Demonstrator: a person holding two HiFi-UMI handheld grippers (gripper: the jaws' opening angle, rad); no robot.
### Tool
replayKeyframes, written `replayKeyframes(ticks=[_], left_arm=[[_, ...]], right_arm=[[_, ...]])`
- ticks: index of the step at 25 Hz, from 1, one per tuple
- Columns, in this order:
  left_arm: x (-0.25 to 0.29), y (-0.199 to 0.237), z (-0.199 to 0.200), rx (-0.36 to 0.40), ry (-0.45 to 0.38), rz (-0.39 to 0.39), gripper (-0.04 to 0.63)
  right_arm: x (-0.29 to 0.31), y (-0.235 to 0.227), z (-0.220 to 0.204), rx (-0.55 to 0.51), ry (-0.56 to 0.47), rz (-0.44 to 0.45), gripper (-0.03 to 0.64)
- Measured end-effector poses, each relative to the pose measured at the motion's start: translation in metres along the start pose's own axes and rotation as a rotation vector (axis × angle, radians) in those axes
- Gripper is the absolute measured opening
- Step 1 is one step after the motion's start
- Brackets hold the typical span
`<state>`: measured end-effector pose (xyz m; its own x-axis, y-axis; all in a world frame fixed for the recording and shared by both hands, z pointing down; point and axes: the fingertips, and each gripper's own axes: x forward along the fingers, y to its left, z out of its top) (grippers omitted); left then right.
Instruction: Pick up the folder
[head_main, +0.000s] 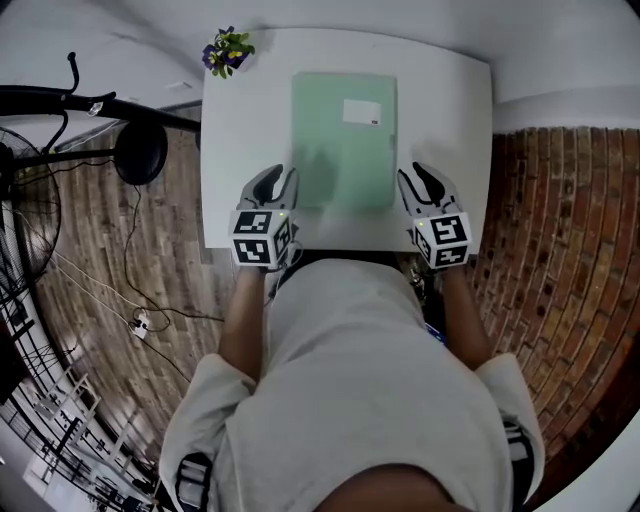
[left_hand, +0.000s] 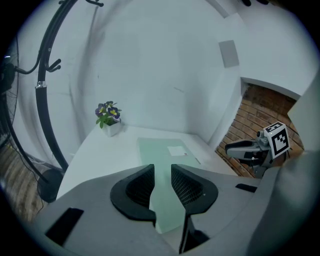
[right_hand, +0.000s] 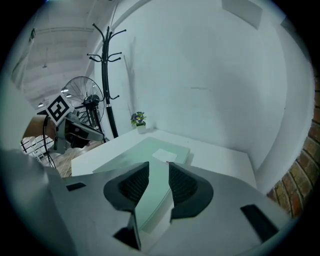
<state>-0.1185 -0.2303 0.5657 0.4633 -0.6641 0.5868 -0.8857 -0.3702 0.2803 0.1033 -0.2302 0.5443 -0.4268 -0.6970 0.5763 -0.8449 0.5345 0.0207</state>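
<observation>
I see the folder (head_main: 343, 140) flat in the middle of the desk (head_main: 240, 150), label toward the far edge. Left gripper (head_main: 284, 172) is at its near-left corner, right gripper (head_main: 415, 170) at the near-right. Fingers on both are slightly apart, gripping nothing. Plant (head_main: 227, 50) is at the far-left corner.

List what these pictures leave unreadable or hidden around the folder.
- Print on the folder's white label: too small in every view.
- Near end of the folder, left gripper view: hidden behind the left gripper.
- Near edge of the table, head view: partly covered by the person.
- The fan, head view: cut off by the left edge.
</observation>
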Motion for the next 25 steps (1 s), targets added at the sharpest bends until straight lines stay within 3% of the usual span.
replayKeyframes(ticks=[17, 25], left_arm=[[0.043, 0.026, -0.024, -0.091, 0.16, 0.052, 0.1], [0.068, 0.028, -0.039, -0.159, 0.204, 0.031, 0.13]], right_arm=[[0.071, -0.026, -0.039, 0.136, 0.11, 0.072, 0.132], [0.089, -0.032, -0.062, 0.292, 0.17, 0.109, 0.147]])
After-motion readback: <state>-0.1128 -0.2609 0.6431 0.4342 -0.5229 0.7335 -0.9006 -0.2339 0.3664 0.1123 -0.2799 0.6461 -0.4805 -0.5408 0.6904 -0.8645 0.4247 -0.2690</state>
